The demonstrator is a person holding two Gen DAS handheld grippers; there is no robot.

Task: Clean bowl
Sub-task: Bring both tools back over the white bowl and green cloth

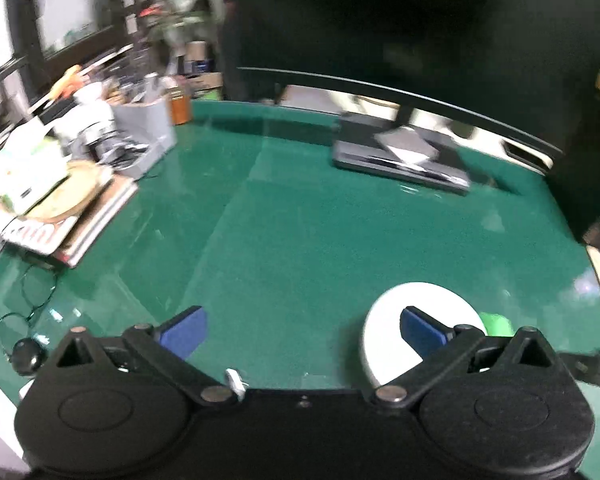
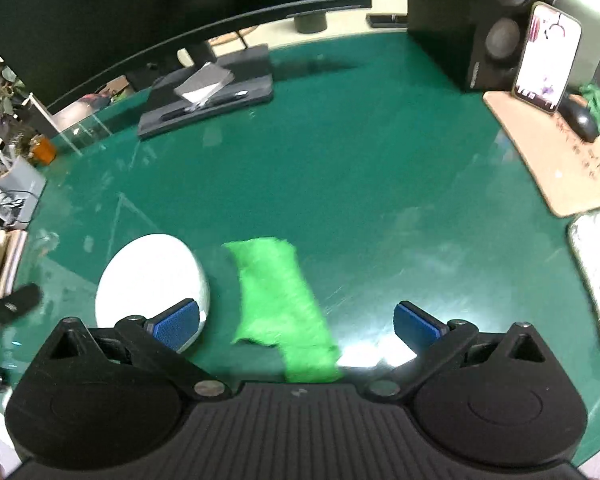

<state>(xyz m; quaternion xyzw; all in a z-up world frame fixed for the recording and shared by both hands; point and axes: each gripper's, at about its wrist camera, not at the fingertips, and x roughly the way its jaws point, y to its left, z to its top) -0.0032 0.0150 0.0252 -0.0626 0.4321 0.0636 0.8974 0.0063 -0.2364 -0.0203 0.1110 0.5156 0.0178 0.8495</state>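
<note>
A white bowl [image 1: 422, 320] sits on the green mat, low right in the left wrist view and low left in the right wrist view [image 2: 152, 276]. A bright green cloth [image 2: 280, 304] lies flat just right of the bowl; only a corner of the cloth [image 1: 496, 322] shows in the left wrist view. My left gripper [image 1: 302, 334] is open and empty, its right finger over the bowl's near side. My right gripper [image 2: 298, 326] is open and empty, with the cloth lying between its fingers on the mat.
A monitor stand with a dark tray [image 1: 400, 156] is at the back. Books, boxes and clutter [image 1: 60, 184] crowd the left edge. A speaker [image 2: 480, 24], phone [image 2: 548, 56], mouse [image 2: 580, 120] and cork mat [image 2: 560, 160] sit at the right.
</note>
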